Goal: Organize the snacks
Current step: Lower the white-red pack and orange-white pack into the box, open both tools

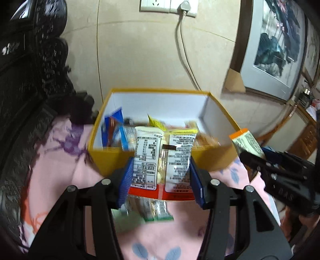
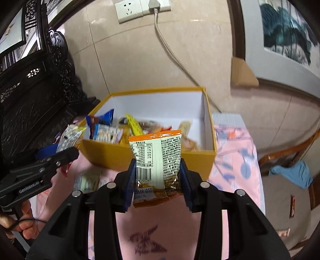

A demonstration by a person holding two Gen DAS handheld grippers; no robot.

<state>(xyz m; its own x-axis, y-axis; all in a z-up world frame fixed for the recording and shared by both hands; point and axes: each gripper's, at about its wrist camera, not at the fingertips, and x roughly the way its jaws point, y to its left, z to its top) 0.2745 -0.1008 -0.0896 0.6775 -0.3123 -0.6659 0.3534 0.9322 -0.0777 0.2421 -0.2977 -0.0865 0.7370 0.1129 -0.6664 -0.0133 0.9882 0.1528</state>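
left tongs clamping white snack packet upright, right tongs clamping orange packet, long axes toward yellow box

Two snack pkts upright before yellow box.

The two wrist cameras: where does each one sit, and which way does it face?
Left wrist: sits on the left gripper, looks along its fingers, down toward the yellow box; shows its own jaws on a white packet and the right gripper at right.
Right wrist: sits on the right gripper, also facing the box; shows its jaws on an orange packet, the left gripper and a hand at left.
Shared: box, wall socket, pink cloth.
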